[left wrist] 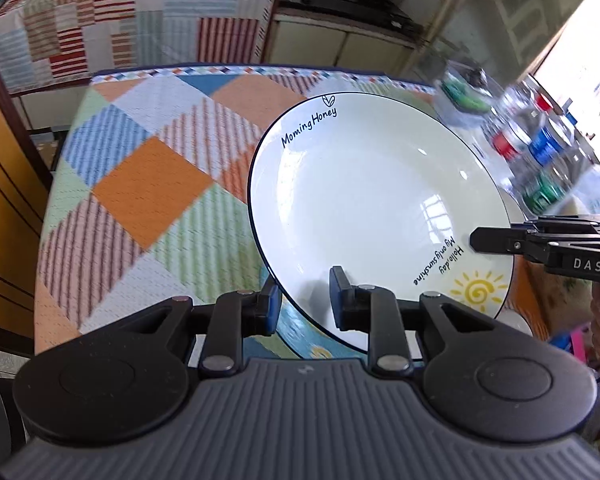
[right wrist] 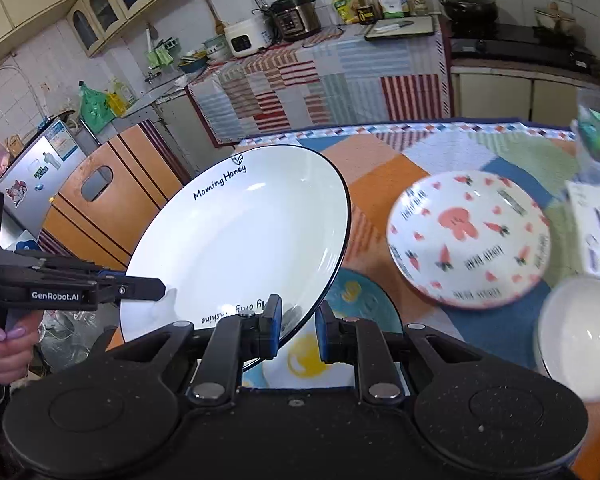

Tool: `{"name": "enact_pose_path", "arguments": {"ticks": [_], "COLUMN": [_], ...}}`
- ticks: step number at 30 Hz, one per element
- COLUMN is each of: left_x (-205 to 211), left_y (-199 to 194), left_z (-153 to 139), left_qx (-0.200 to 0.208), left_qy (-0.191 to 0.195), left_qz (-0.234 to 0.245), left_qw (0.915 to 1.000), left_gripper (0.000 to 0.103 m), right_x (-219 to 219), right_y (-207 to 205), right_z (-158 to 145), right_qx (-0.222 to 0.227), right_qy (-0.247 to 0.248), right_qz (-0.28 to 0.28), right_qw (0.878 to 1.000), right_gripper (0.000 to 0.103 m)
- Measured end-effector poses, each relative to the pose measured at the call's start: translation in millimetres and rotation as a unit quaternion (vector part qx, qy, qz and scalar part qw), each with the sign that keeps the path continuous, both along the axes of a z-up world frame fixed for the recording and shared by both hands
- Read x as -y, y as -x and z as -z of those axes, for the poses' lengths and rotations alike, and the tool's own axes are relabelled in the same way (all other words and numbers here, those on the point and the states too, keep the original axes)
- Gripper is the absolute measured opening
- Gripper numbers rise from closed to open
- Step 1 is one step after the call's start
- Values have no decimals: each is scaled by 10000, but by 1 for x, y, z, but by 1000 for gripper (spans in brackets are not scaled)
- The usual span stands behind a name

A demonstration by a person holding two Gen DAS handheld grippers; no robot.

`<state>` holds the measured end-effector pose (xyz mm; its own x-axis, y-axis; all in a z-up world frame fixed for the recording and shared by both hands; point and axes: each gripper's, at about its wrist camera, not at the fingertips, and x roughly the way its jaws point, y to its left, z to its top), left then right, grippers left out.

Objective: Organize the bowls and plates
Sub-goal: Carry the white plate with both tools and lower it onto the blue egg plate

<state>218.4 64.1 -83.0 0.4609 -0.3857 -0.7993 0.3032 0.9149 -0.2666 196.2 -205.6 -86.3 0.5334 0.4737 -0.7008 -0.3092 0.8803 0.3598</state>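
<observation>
1. We see a large white plate [left wrist: 376, 208] with a dark rim, tilted and lifted above the worktop [left wrist: 140, 184], which carries a checked cloth.
2. Our left gripper [left wrist: 305, 300] has its two fingers closed on the plate's near edge, one pad above the rim and one below it.
3. From the right wrist view, our right gripper [right wrist: 298, 330] clamps the same plate [right wrist: 240, 240] at another point of its rim, with the edge passing between its blue pads.
4. In the left wrist view the right gripper [left wrist: 476, 240] shows at the plate's right edge; in the right wrist view the left gripper [right wrist: 160, 289] shows at its left edge. We hold the plate at two separate points of its rim.
5. The plate reads "Morning Honey" on its far rim and bears a yellow sun drawing near the right gripper.
6. Under the lifted plate lies a blue plate [right wrist: 364, 300] with yellow marks on the worktop, partly hidden.
7. To the right sits a white plate with red carrot and rabbit prints [right wrist: 468, 236], well apart from the held plate.
8. A plain white bowl [right wrist: 580, 332] stands near the right edge, just beside the printed plate; both are blurred.
9. Bottles [left wrist: 540, 148] with coloured labels stand at the worktop's far right, blurred.
</observation>
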Motion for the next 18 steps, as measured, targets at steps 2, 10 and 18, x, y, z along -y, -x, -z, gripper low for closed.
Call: {"name": "enact_pose_path", "arguments": {"ticks": [2, 10, 18], "left_x": [6, 24, 33], "left_y": [4, 9, 4], "left_z": [4, 37, 68], "left_qx": [-88, -391, -671], "left_qy": [-22, -103, -207], "left_qz": [67, 273, 382], "left_qw": [9999, 9988, 9968], "left_gripper": [24, 24, 24], "right_x": [6, 25, 30], "right_y": [9, 35, 34], "right_z": [2, 32, 67], "right_qx": [-45, -232, -483], "right_qy": [18, -134, -58], "right_qz": [46, 277, 316], "right_qw": [10000, 9993, 9983], "right_gripper": [22, 23, 23]}}
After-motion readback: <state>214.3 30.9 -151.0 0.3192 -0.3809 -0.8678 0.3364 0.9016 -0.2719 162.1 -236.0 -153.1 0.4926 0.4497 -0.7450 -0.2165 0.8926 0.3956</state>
